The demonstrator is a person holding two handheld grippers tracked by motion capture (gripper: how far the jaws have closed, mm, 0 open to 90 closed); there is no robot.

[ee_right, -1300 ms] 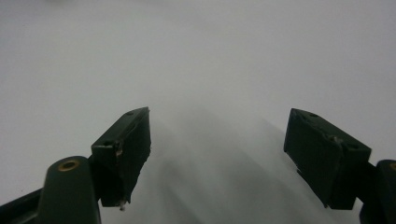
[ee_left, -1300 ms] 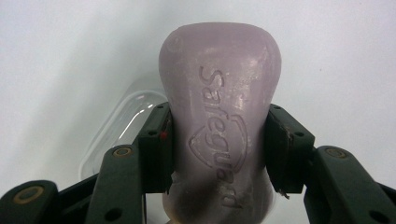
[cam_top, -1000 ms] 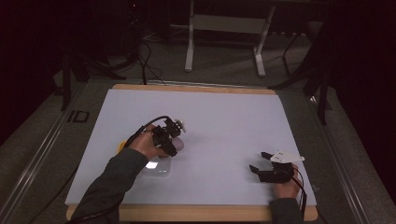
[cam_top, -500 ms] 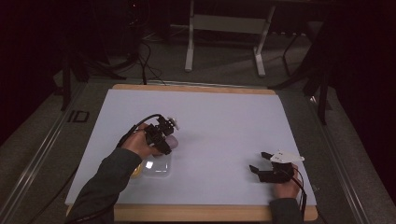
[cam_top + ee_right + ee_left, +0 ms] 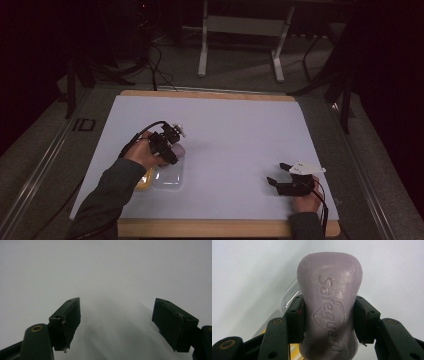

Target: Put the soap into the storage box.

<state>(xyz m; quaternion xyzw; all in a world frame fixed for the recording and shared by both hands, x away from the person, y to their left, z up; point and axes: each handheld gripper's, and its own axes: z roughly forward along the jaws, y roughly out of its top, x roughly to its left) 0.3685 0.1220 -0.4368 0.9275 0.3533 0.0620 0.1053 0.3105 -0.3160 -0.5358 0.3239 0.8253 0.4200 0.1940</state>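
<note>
— Soap (image 5: pixel 329 312) worries me most: my left gripper (image 5: pixel 328 322) pinches the purple bar only across its narrow waist, and the surface looks slick — tilt too far and I'd expect it to squirt out, missing the clear dish (image 5: pixel 167 177) below.

— How's your hand sitting?

— Left hand (image 5: pixel 142 152) is over the dish's far edge near the table's (image 5: pixel 240 125) left side, jaws angled down and forward. My right gripper (image 5: pixel 290 181) rests low at the near right, well apart, jaws spread wide on nothing.
</note>
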